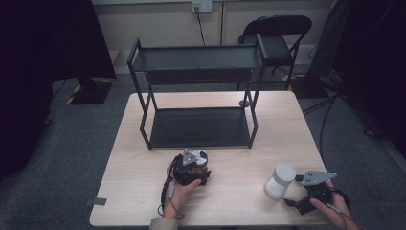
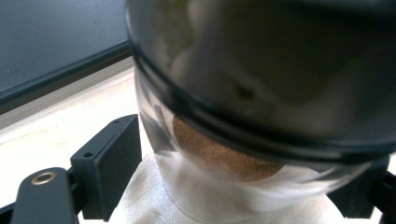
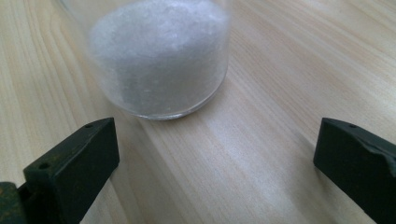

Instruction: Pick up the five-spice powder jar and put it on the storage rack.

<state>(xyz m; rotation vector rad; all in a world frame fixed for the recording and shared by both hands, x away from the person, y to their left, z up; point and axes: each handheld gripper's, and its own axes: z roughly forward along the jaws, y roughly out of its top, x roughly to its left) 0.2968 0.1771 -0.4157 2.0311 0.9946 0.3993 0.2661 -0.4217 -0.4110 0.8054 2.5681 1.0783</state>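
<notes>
Shelf rack (image 1: 196, 96) at table's (image 1: 143, 206) back, spice jar (image 1: 200, 160) before it – salt jar (image 1: 280, 179) further right

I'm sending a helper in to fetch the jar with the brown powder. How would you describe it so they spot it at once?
Start at the black two-tier shelf on the wooden table. Just in front of its lower tier, between the jaws of the left gripper, sits a clear glass jar. It holds brown powder, unlike the white-filled jar at the right.
</notes>
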